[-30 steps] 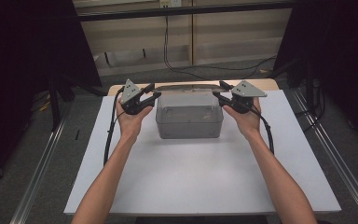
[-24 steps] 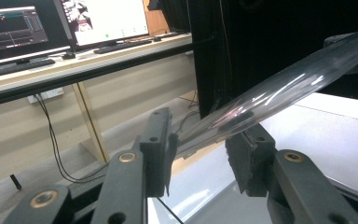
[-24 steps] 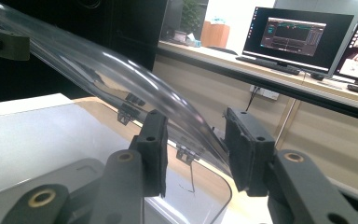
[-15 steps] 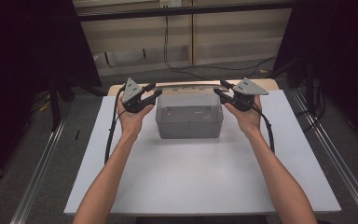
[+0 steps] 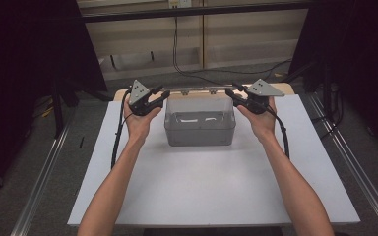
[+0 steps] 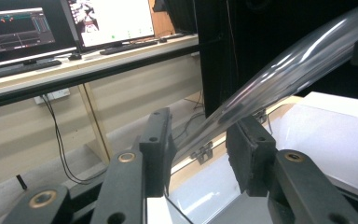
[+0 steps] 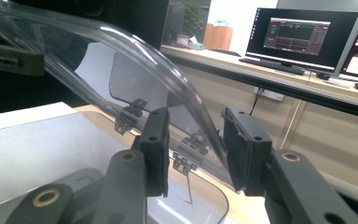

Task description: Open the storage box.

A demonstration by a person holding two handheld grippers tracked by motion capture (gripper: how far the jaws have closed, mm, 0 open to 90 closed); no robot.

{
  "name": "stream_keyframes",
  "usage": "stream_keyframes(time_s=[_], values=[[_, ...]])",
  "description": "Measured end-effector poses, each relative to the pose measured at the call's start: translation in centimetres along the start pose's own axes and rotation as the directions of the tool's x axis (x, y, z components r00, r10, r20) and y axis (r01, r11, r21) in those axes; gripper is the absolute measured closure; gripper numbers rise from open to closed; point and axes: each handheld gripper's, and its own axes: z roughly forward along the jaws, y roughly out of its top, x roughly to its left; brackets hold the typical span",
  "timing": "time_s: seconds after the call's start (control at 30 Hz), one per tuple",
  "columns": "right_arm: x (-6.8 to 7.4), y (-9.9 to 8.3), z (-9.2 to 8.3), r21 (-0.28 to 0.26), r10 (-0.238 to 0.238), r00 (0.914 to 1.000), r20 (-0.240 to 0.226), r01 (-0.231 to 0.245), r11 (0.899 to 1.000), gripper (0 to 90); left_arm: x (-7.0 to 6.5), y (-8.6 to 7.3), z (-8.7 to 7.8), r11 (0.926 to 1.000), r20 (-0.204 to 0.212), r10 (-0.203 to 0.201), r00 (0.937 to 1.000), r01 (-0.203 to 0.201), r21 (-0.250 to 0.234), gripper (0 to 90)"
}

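A clear plastic box (image 5: 200, 129) stands at the far middle of the white table (image 5: 211, 191). Its see-through lid (image 5: 199, 102) is tilted up on the hinges (image 5: 197, 91) at its back edge. My left gripper (image 5: 163, 93) is shut on the lid's left side and my right gripper (image 5: 230, 91) on its right side. In the left gripper view the lid (image 6: 279, 70) slopes down from the upper right into the gap between my jaws (image 6: 200, 135). The right gripper view has the curved lid edge (image 7: 121, 60) running down between its jaws (image 7: 196, 135). Something pale lies inside the box (image 5: 197, 118).
Bare white tabletop spreads in front of the box toward the person. Metal rails (image 5: 44, 187) run along the floor on both sides. Behind the table stands a bench with monitors (image 6: 51, 23) and hanging cables (image 5: 177, 44). Dark curtains flank the space.
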Motion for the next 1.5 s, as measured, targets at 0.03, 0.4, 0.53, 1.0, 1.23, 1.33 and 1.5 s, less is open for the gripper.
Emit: stream_keyframes(time_s=[0.03, 0.4, 0.53, 1.0, 1.23, 1.33, 1.5], values=[[0.0, 0.0, 0.0, -0.001, 0.003, 1.0, -0.001, -0.003, 1.0, 61.2, 0.1, -0.1, 0.1, 1.0, -0.001, 0.005, 1.0, -0.005, 0.008, 61.8], [-0.4, 0.4, 0.4, 0.0, 0.004, 1.0, 0.001, -0.004, 1.0, 62.5, 0.5, -0.4, 1.0, 0.9998, -0.003, -0.02, 0.9998, 0.02, -0.002, 64.2], [-0.5, 0.7, 0.7, -0.001, 0.004, 1.0, 0.006, -0.004, 1.0, 62.9, 0.9, -0.5, 1.3, 0.9998, -0.004, -0.02, 0.9998, 0.02, 0.009, 64.1], [-1.2, 1.1, 1.6, -0.019, 0.02, 0.9996, 0.02, -0.019, 1.0, 62.3, 1.3, -0.5, 2.7, 0.9992, -0.014, -0.038, 0.9992, 0.038, 0.015, 70.8], [-1.4, 0.3, 2.4, -0.003, 0.037, 0.9991, 0.021, -0.037, 0.999, 60.2, 1.5, -0.3, 2.8, 0.9995, -0.012, -0.025, 0.9996, 0.025, 0.02, 72.2], [-1.8, -0.4, 2.8, 0.002, 0.061, 0.9978, 0.027, -0.061, 0.998, 60.2, 1.7, -0.3, 2.9, 0.9994, -0.013, -0.03, 0.9995, 0.03, 0.016, 72.7], [-2.5, -1.5, 3.2, 0.019, 0.089, 0.9954, 0.035, -0.09, 0.996, 62.3, 1.8, -0.3, 3.1, 0.9993, -0.01, -0.035, 0.9993, 0.035, 0.01, 73.4]])
